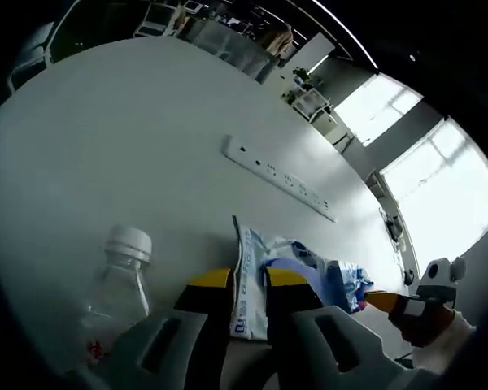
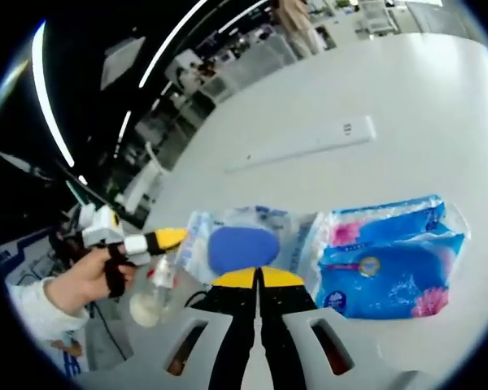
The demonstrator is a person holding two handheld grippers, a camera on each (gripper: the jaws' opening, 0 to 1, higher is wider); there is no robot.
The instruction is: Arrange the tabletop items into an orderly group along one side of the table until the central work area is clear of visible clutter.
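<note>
Just beyond our right gripper (image 2: pixel 259 280), fingers closed together, lay a tissue pack (image 2: pixel 398 260); left gripper (image 1: pixel 246 284) narrowly parted beside the bottle (image 1: pixel 118 296), gathering next.

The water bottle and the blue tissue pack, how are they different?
The water bottle is clear, see-through plastic with a white cap, while the tissue pack is bright blue with pink flowers printed on it. The water bottle is round and hard-looking, while the tissue pack is a flat, soft, crinkly wrapper. In the left gripper view the water bottle seems to stand upright, while the tissue pack lies flat. Both rest on the white table.
</note>
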